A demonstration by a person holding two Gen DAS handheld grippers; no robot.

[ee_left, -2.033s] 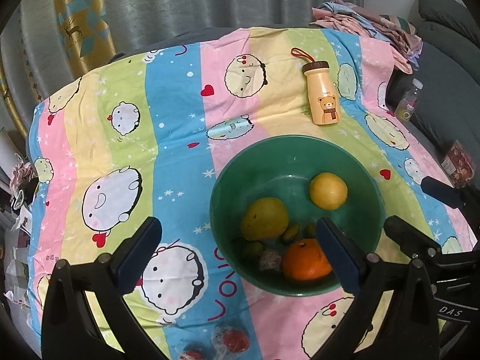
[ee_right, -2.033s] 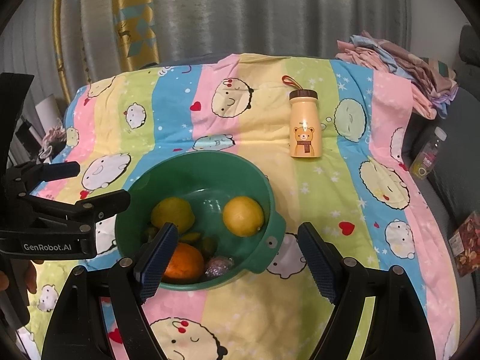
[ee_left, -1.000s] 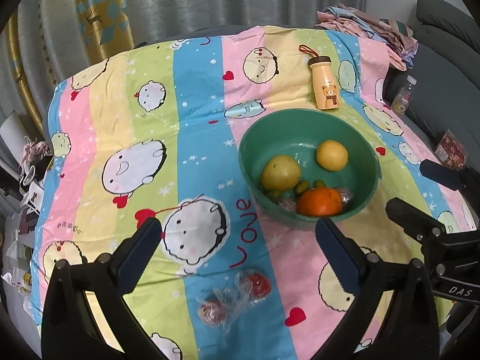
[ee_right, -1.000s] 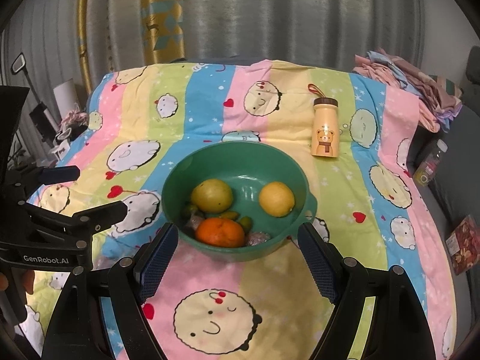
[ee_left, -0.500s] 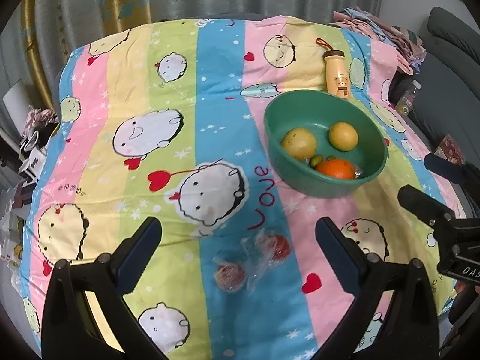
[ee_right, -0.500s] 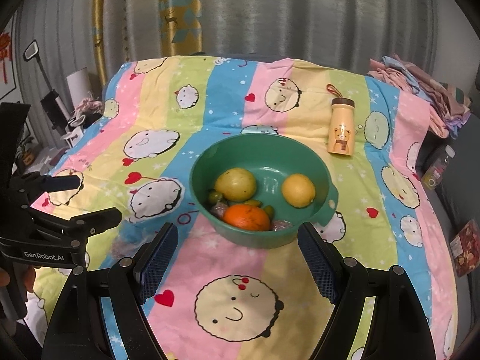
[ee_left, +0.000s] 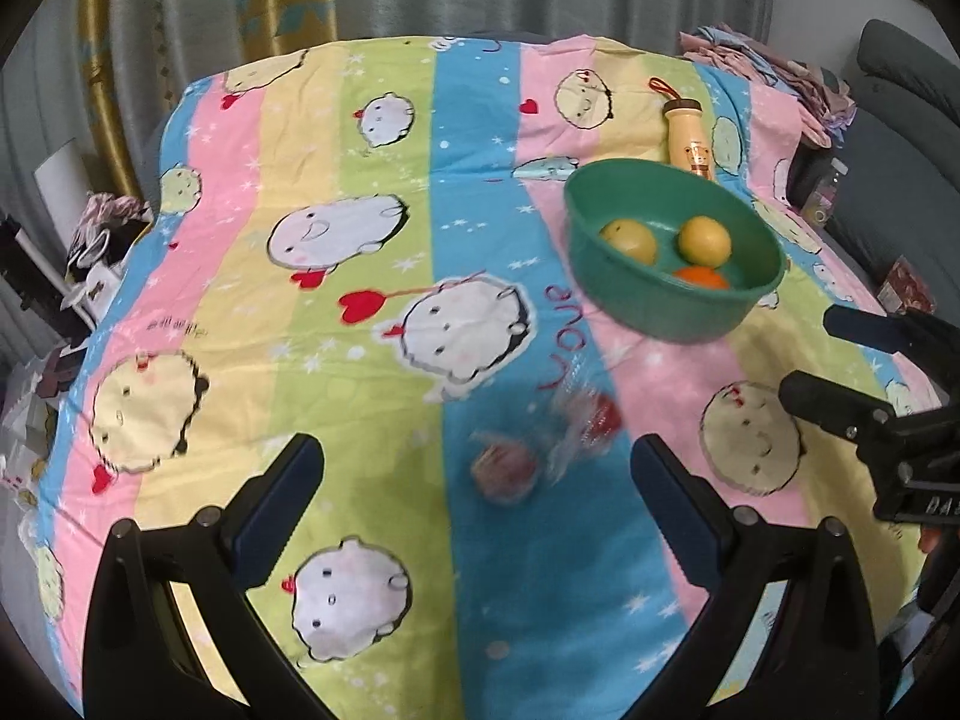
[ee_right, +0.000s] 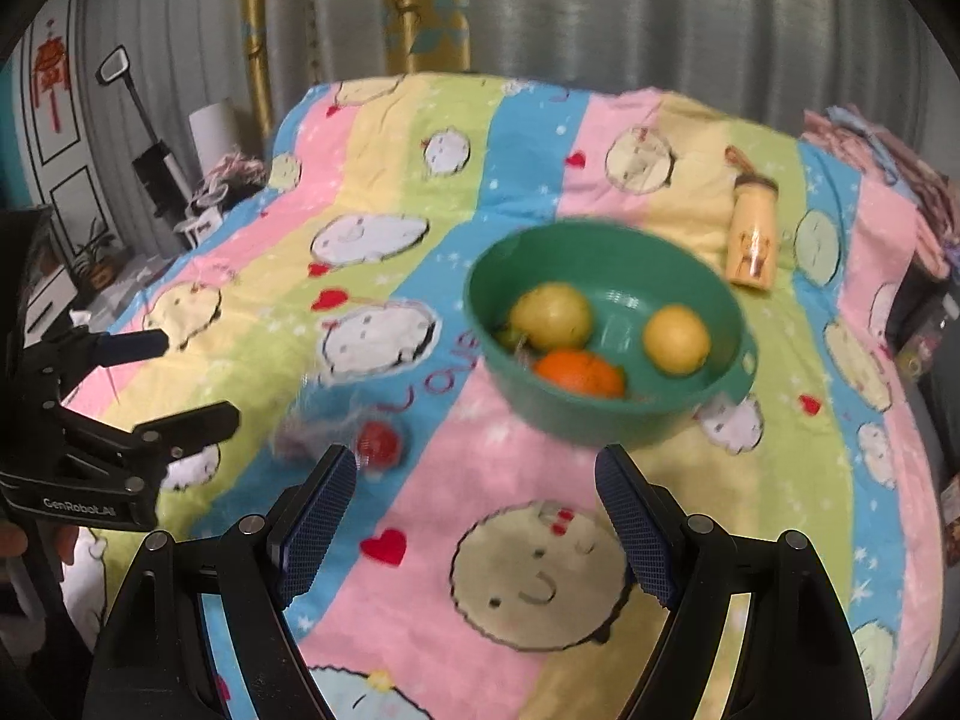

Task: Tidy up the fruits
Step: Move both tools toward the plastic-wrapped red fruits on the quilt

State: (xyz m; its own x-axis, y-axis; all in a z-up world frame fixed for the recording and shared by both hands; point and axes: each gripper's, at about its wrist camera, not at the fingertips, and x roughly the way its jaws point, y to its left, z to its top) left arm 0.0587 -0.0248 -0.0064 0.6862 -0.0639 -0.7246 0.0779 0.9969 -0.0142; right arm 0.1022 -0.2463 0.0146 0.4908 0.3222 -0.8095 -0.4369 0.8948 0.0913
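Note:
A green bowl [ee_left: 648, 300] [ee_right: 606, 414] sits on the striped cartoon cloth and holds a pale yellow-green fruit [ee_right: 551, 317], a yellow one [ee_right: 677, 339] and an orange [ee_right: 579, 373]. Two red fruits in clear wrap lie loose on the blue stripe: one [ee_left: 504, 469] straight ahead of my left gripper [ee_left: 474, 510], the other [ee_left: 597, 414] [ee_right: 378, 443] a little further right. My left gripper stands open and empty just short of them. My right gripper [ee_right: 474, 516] is open and empty too, over the pink stripe in front of the bowl, with the wrapped fruit near its left fingertip.
A yellow bear bottle [ee_left: 690, 138] [ee_right: 753, 240] stands behind the bowl. Folded clothes [ee_left: 774, 72] lie at the far right corner, a grey sofa [ee_left: 900, 138] beyond. The cloth's left edge drops off to floor clutter [ee_left: 90, 264]. Each gripper shows in the other's view.
Both grippers drew back from the bowl and shifted left; the bowl shrank toward the upper right. The wrapped red fruits moved up from the bottom edge to between the left fingers' line.

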